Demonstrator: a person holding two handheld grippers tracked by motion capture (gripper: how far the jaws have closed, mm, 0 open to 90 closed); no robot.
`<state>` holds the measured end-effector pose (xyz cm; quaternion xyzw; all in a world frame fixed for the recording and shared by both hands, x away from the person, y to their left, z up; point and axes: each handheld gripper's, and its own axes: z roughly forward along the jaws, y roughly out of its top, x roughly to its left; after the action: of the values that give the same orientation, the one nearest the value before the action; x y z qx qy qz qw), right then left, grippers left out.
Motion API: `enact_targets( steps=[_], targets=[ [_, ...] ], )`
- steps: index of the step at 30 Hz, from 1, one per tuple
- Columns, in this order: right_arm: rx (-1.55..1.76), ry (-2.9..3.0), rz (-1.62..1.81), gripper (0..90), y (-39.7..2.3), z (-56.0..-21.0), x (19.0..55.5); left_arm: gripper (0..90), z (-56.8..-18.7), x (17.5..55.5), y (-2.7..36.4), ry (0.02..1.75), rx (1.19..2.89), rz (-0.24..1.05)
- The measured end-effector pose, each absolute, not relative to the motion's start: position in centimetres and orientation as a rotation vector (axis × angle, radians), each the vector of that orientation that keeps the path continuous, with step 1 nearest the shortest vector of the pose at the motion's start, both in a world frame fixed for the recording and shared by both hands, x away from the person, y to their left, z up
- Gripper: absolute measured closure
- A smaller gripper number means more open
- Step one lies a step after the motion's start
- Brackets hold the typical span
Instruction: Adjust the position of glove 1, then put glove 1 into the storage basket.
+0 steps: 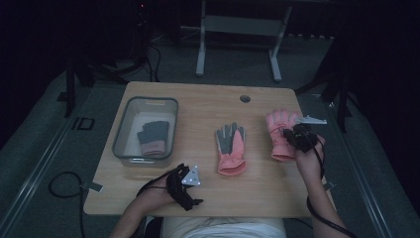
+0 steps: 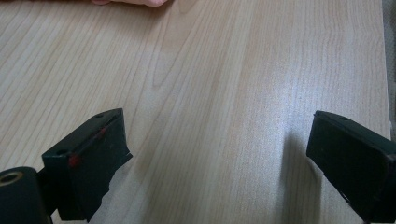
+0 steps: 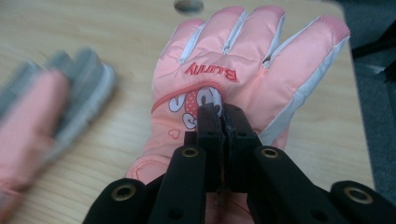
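My right tool (image 3: 223, 116) pinches the back of the pink glove (image 3: 243, 70) on the surface (image 1: 208, 104); my left tool (image 2: 219, 154) stands wide over bare wood

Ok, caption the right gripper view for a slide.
Right claw shut on the back of a pink glove lying on the wooden table.

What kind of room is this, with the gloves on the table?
Probably a dim lab or workshop set up for recording. A light wooden table stands on grey carpet, white metal frame legs stand behind it, and black cables trail over the floor. Pink padded gloves lie ready for handling.
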<state>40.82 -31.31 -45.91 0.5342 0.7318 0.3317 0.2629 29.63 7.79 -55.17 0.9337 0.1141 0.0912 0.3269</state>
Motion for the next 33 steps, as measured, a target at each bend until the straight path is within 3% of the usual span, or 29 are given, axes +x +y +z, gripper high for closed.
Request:
enact_targets(
  steps=[6,17,33],
  targets=[
    [1.438,1.938,0.98,87.2,-27.8,-42.6,39.8,4.9,-55.2,29.6,7.8,0.294,2.446,0.239],
    [1.406,1.961,1.039,87.3,-22.1,-40.4,38.5,4.9,-55.2,29.6,7.6,0.296,2.447,0.237],
    [1.386,2.009,1.054,87.2,-17.3,-40.7,37.8,4.8,-55.2,29.5,7.5,0.289,2.447,0.232]
  ],
)
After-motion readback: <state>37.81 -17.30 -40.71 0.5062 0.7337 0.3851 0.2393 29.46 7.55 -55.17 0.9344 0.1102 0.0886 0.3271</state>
